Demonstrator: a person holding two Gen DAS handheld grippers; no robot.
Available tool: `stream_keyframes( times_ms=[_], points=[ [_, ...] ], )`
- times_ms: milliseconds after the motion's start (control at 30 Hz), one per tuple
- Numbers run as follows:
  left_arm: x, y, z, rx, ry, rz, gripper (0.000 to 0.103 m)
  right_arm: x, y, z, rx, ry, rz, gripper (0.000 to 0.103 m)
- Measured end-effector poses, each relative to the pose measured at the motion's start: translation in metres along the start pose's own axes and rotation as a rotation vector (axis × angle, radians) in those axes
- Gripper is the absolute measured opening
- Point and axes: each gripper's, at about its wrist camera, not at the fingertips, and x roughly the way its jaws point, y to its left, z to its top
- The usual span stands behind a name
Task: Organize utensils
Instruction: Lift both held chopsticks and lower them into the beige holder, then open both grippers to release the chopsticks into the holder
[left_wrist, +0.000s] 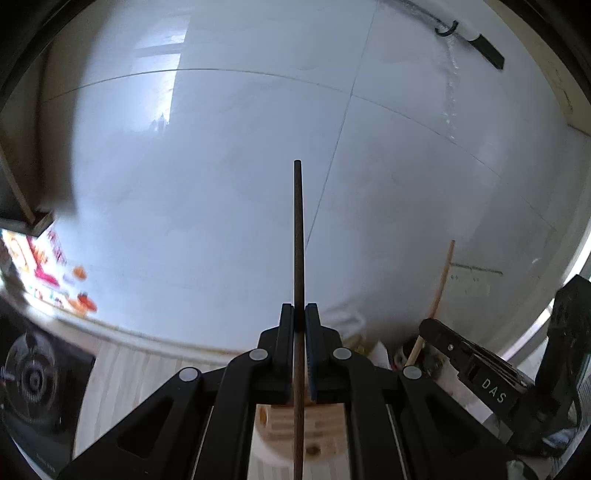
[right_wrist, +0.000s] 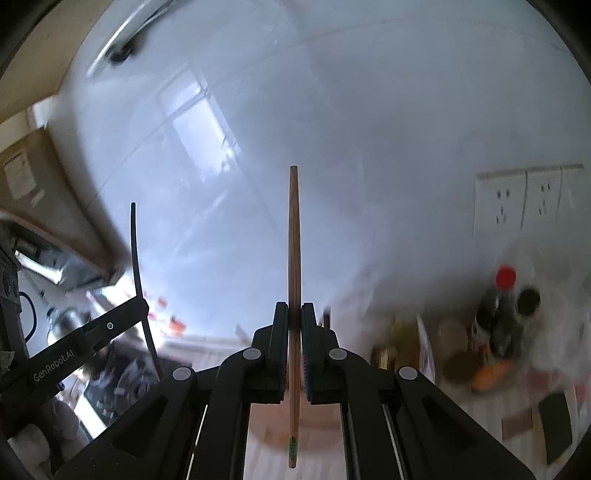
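**Two grippers, one chopstick each, both lifted clear of the counter**

Left gripper (left_wrist: 300, 314): jaws closed tight on a dark brown chopstick (left_wrist: 298, 236), pinched somewhere along its middle, the shaft running straight out past the fingertips toward the white tiled wall (left_wrist: 221, 147) and back under the gripper body. Right gripper (right_wrist: 294, 314): likewise clamped shut, on a lighter bamboo chopstick (right_wrist: 294, 240) with a green-marked band near its lower end, that end hanging free below the jaws. Each stick also visible from the other side's camera, held up beside its neighbour, well apart, not touching.

Handling, as a judgement: very light, stiff, slender, round and smooth-surfaced, so prone to pivoting or sliding between the pads if nudged at a tip. Best gripped near mid-length, as now, for balance; a hold close to one end likely to let the long side swing. Not fragile, though a thin stick levered against a rim could snap or spring out.

Below the left gripper, a pale round wooden piece with holes (left_wrist: 291, 432), possibly a holder, too blurred to be sure. Farther out: a stove burner (left_wrist: 33, 380) at the left, bottles, one with a red cap (right_wrist: 505, 277), and wall sockets (right_wrist: 524, 199) at the right, all blurred.
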Motion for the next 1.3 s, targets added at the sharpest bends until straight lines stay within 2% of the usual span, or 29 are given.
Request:
stream_keyframes(
  times_ms=[167, 267, 467, 700, 900, 1133, 1233, 1300],
  points=[
    [0.038, 0.006, 0.016, 0.009, -0.010, -0.013, 0.003, 0.024, -0.006, 0.018, 0.007, -0.094, -0.022, 0.007],
    [0.055, 0.009, 0.014, 0.001, -0.018, -0.038, 0.003, 0.037, -0.006, 0.021, 0.003, -0.125, -0.036, 0.007],
    [0.090, 0.014, 0.002, -0.004, -0.007, -0.088, 0.003, 0.056, -0.005, 0.015, -0.006, -0.142, -0.061, 0.007],
    [0.113, 0.018, -0.017, 0.031, 0.019, -0.084, 0.003, 0.071, -0.008, 0.000, -0.022, -0.156, -0.073, 0.007],
    [0.119, 0.024, -0.028, 0.042, 0.045, -0.084, 0.003, 0.077, -0.012, -0.009, -0.006, -0.140, -0.067, 0.007],
    [0.106, 0.033, -0.032, 0.049, 0.101, -0.112, 0.004, 0.077, -0.013, -0.010, -0.016, -0.099, -0.038, 0.007],
    [0.091, 0.036, -0.031, 0.051, 0.152, -0.102, 0.008, 0.080, -0.015, -0.012, -0.015, -0.030, -0.002, 0.008],
    [0.074, 0.036, -0.030, 0.053, 0.187, -0.077, 0.019, 0.078, -0.014, -0.014, -0.020, 0.022, 0.021, 0.012]
  ],
)
